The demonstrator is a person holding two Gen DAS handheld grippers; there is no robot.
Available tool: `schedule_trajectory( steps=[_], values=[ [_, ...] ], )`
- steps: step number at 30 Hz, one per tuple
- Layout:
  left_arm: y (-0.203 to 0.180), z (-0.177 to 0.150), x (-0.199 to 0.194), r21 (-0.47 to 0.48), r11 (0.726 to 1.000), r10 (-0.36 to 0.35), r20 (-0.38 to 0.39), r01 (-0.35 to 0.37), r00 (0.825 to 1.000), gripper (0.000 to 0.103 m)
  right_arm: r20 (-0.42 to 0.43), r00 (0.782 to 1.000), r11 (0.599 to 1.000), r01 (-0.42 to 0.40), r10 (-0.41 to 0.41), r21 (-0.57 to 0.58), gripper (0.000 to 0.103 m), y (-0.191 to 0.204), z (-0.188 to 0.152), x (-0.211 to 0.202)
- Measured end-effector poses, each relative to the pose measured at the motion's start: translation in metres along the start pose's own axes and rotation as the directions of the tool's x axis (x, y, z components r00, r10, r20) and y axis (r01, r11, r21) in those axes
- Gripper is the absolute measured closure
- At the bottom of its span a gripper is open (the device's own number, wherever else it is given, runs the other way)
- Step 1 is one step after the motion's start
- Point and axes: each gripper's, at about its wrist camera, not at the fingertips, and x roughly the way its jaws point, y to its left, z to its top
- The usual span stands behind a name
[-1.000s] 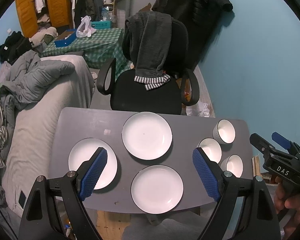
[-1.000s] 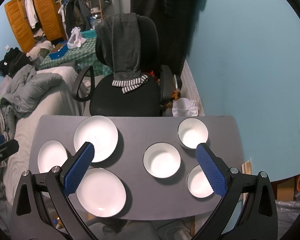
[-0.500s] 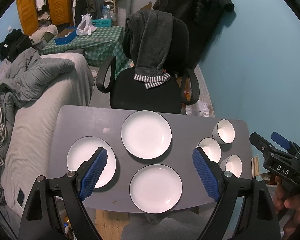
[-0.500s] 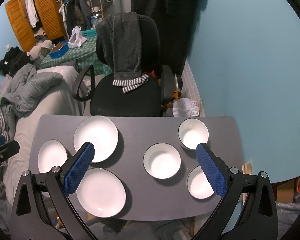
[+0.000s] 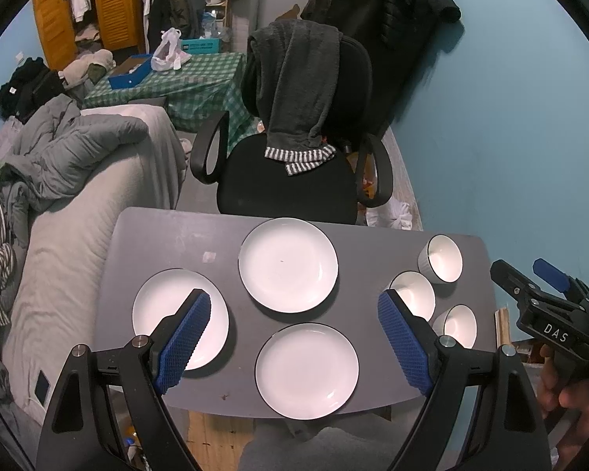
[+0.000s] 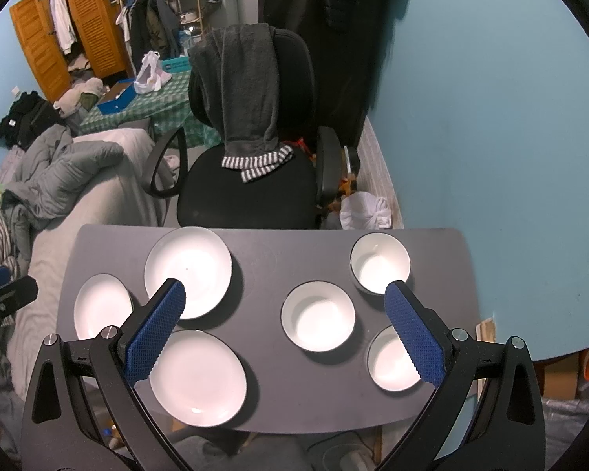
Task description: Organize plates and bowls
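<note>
A: Start with the biggest. What does the room show?

B: A grey bed (image 5: 78,212) runs along the left, with a rumpled duvet on it. A black office chair (image 6: 251,180) stands at the far edge of the table (image 6: 263,251), a dark garment (image 6: 247,90) draped over its back (striped cuffs hang onto the seat).

A: And the table?

B: Dark grey, bearing six white pieces, none stacked. Three plates sit on the left half: a far plate (image 6: 188,271), a left plate (image 6: 100,310) near the left edge, and a near plate (image 6: 198,376) by the front edge. Three bowls sit on the right half: a far bowl (image 6: 380,267) near the back right corner, a middle bowl (image 6: 318,316), and a near bowl (image 6: 390,359). All lie apart from one another.

A: State of each tool?

B: The left tool (image 5: 294,316) hangs above the plates, jaws spread wide, gripping nothing. The right tool (image 6: 284,306) hangs above the table's middle, jaws likewise wide apart and empty. A hand (image 5: 565,396) holds the right tool's handle (seen at the left camera's right edge).
</note>
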Motion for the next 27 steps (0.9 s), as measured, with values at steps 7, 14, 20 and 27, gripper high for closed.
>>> schedule_trajectory(
  steps=[7,14,20,27],
  values=[
    [0.003,-0.004,0.004,-0.008,1.0,0.003,-0.012,-0.003,1.0,0.015,-0.008,1.0,1.0,-0.002,0.002,-0.007,0.002,0.002,-0.002,0.002],
    [0.011,-0.013,0.015,-0.026,1.0,0.008,-0.038,-0.009,0.999,0.015,-0.031,0.999,0.999,-0.015,0.014,-0.03,0.002,0.006,-0.006,0.013],
    [0.017,-0.019,0.023,-0.042,0.999,0.016,-0.055,-0.018,0.998,0.015,-0.055,0.998,0.996,-0.042,0.038,-0.075,0.002,0.015,-0.006,0.027],
    [0.03,-0.028,0.033,-0.072,0.997,0.012,-0.078,-0.018,0.997,0.015,-0.095,0.991,0.983,-0.104,0.09,-0.15,0.002,0.033,-0.007,0.045]
  ],
)
